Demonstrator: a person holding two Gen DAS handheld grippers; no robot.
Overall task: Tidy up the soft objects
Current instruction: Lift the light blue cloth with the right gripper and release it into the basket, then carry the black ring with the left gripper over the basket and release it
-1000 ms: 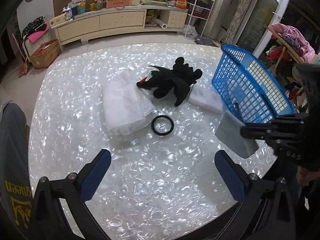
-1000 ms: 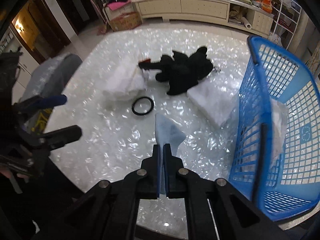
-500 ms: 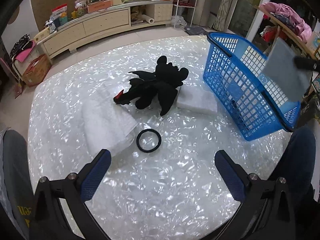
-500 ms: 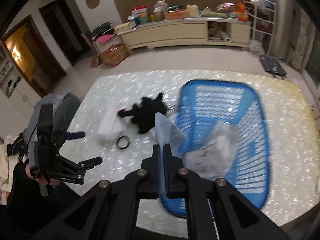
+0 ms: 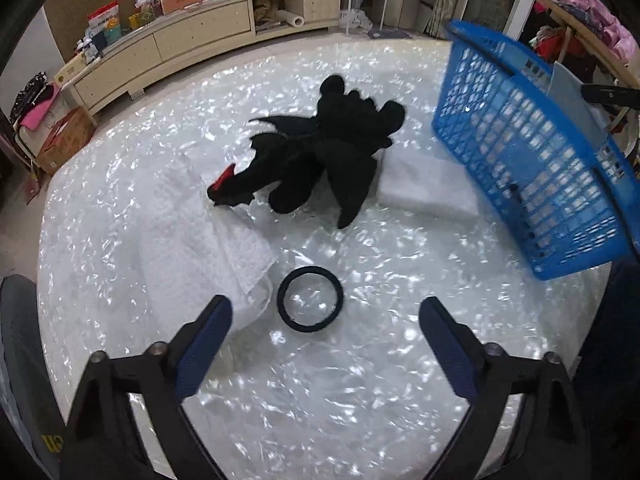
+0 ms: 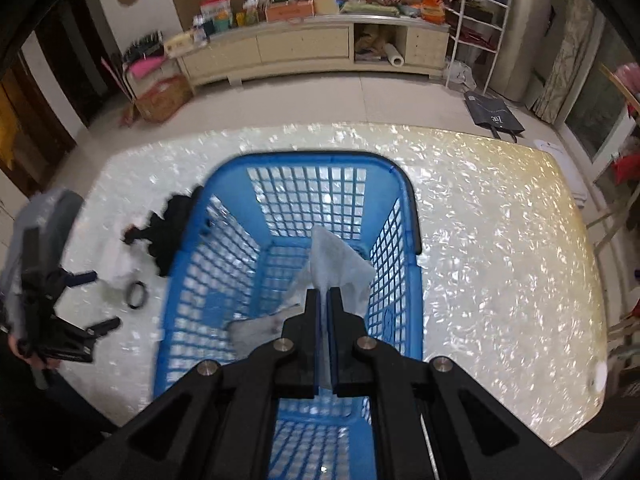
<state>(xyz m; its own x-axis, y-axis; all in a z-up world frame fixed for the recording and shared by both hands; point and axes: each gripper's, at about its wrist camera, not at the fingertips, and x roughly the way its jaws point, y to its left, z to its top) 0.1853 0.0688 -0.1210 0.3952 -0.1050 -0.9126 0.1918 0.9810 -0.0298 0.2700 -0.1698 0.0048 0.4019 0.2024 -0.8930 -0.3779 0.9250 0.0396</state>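
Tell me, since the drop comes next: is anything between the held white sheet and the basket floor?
Nothing visible blocks it. The right gripper holds the white sheet above the open blue basket; another white piece lies inside.

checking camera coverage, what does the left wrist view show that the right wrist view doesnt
Only the left wrist view shows the white foam pad beside the basket, and the open left hand-held gripper from behind.

Only the right wrist view shows the basket's inside, a crumpled white sheet lying there, and the right hand-held gripper shut on a white cloth.

Both show the blue basket, black plush toy and black ring.
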